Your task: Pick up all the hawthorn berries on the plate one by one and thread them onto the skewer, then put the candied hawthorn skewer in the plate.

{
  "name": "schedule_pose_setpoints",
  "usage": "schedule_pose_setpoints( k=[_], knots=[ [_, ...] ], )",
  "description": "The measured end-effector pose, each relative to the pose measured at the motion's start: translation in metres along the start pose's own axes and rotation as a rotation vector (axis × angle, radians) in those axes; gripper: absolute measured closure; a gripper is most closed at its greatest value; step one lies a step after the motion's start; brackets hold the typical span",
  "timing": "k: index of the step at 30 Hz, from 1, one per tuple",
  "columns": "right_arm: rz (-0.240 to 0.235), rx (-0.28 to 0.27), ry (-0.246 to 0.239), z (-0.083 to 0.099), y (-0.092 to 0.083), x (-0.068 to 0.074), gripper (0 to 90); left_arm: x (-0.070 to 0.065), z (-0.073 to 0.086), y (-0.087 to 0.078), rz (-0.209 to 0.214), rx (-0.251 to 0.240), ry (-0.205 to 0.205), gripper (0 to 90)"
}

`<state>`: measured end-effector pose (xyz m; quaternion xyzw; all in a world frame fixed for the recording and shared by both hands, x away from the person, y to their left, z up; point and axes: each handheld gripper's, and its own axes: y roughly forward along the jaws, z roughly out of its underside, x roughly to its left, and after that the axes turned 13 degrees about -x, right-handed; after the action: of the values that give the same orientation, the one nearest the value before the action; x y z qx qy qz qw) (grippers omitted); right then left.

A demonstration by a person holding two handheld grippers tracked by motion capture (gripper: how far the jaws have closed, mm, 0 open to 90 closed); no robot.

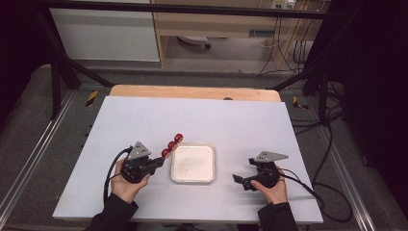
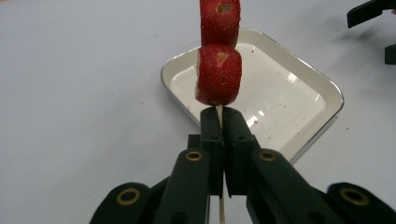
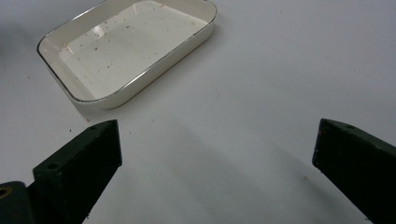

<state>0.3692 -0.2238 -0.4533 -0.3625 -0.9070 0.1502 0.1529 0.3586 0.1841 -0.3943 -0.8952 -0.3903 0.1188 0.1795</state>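
Claw (image 2: 218, 116) clamping strawberry skewer (image 2: 218, 72), dish (image 2: 280, 107) behind

You lose the top strawberry (image 2: 220, 21) past the left gripper view's upper edge, and the skewer stick (image 2: 218, 110) mostly hides between the clamped fingers (image 2: 213, 135).

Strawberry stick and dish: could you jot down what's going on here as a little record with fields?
Held item: skewer of strawberries, three pieces on a thin stick
Holder: left tool, shut on the stick just below the fruit
Skewer position: raised over the dish's left edge
Dish: white tray, holds no fruit, reddish specks inside
Right tool: open, nothing between its jaws, right of the tray
Surface: white table
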Motion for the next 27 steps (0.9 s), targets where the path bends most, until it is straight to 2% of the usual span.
schedule_pose_setpoints(
  k=[10,17,27],
  knots=[
    [0.006,-0.006,-0.005,0.004,-0.009,-0.001,1.6,-0.013,-0.009,0.036,0.03,0.071,0.029,87.6],
    [0.007,0.001,-0.013,0.006,-0.01,-0.001,1.4,-0.02,-0.003,0.056,0.03,0.131,0.034,87.6],
    [0.003,-0.002,-0.009,0.006,-0.011,-0.001,1.3,-0.03,0.008,0.073,0.028,0.193,0.052,87.6]
  ],
)
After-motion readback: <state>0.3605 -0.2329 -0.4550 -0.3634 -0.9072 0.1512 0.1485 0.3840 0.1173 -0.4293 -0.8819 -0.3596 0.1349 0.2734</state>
